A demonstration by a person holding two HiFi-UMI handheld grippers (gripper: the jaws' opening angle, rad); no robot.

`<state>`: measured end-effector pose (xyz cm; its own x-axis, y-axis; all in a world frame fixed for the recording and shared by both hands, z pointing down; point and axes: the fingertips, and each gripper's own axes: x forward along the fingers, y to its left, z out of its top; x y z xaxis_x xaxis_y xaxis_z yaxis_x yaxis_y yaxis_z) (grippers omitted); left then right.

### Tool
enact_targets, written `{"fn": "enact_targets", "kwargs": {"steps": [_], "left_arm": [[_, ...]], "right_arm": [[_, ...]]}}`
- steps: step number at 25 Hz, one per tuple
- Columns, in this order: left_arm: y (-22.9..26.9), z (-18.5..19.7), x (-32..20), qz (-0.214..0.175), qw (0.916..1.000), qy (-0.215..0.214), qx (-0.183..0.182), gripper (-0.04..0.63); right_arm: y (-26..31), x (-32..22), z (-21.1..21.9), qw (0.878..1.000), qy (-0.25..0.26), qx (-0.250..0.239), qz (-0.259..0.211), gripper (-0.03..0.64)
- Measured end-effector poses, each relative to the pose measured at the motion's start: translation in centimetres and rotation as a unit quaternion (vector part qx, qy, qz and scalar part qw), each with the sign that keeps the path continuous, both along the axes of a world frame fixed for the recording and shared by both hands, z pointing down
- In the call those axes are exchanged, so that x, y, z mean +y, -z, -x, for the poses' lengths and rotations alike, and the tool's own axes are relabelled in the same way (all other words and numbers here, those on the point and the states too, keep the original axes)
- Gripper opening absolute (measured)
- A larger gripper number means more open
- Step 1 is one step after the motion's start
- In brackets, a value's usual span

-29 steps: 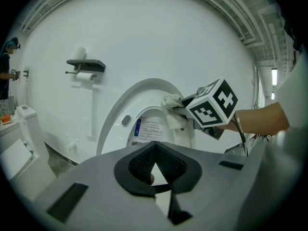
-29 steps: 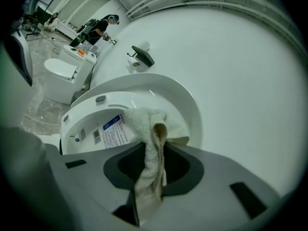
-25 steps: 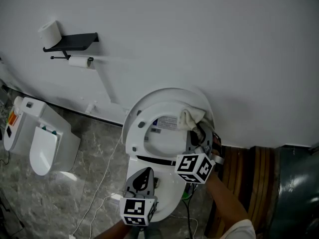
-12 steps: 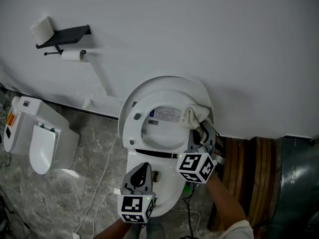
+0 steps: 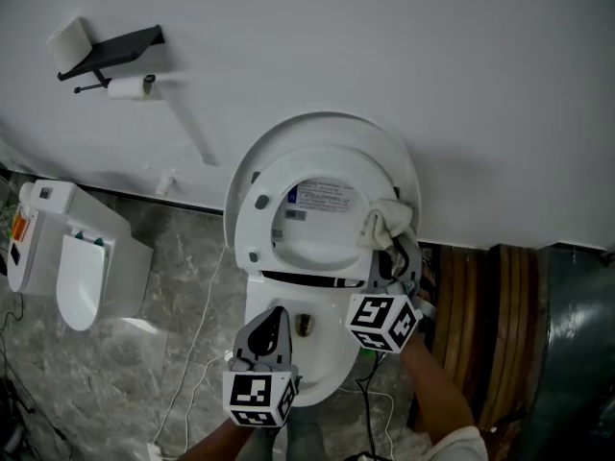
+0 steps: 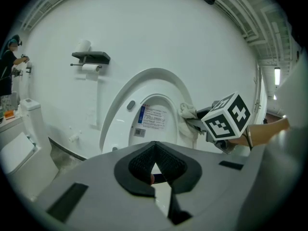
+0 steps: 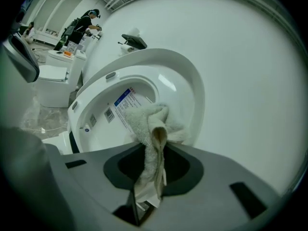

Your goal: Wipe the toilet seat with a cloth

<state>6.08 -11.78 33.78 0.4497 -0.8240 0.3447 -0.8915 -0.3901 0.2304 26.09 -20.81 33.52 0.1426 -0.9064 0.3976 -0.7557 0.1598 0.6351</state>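
The white toilet seat [image 5: 258,227] and its lid [image 5: 322,128] stand raised against the wall above the bowl [image 5: 322,358]. A crumpled white cloth [image 5: 386,223] presses on the right side of the raised seat, and my right gripper [image 5: 392,250] is shut on it. In the right gripper view the cloth [image 7: 150,121] bunches out from between the jaws, against the seat [image 7: 96,110]. My left gripper [image 5: 273,317] hovers over the front of the bowl, shut with nothing in it. In the left gripper view its jaws meet [image 6: 154,165] below the seat [image 6: 126,124].
A second white toilet [image 5: 75,262] stands at the left on the marble floor. A black shelf [image 5: 113,44] with a paper roll [image 5: 125,86] hangs on the wall. A white cable [image 5: 197,353] trails beside the bowl. Wooden slats [image 5: 480,325] lie at the right. A person [image 7: 82,23] stands far off.
The right gripper has slid the cloth down the right side of the raised seat. The left gripper stays shut over the bowl.
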Motion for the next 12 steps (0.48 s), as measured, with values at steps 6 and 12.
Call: {"fn": "enact_targets", "kwargs": {"steps": [6, 12], "left_arm": [[-1.2, 0.4, 0.2, -0.020, 0.9998, -0.010, -0.001, -0.006], [-2.9, 1.0, -0.1, -0.028, 0.9996, -0.003, 0.004, -0.006]], "right_arm": [[-5.3, 1.4, -0.5, 1.000, -0.010, 0.006, 0.027, 0.091], [-7.8, 2.5, -0.5, 0.999, -0.031, -0.015, 0.006, 0.092]]}}
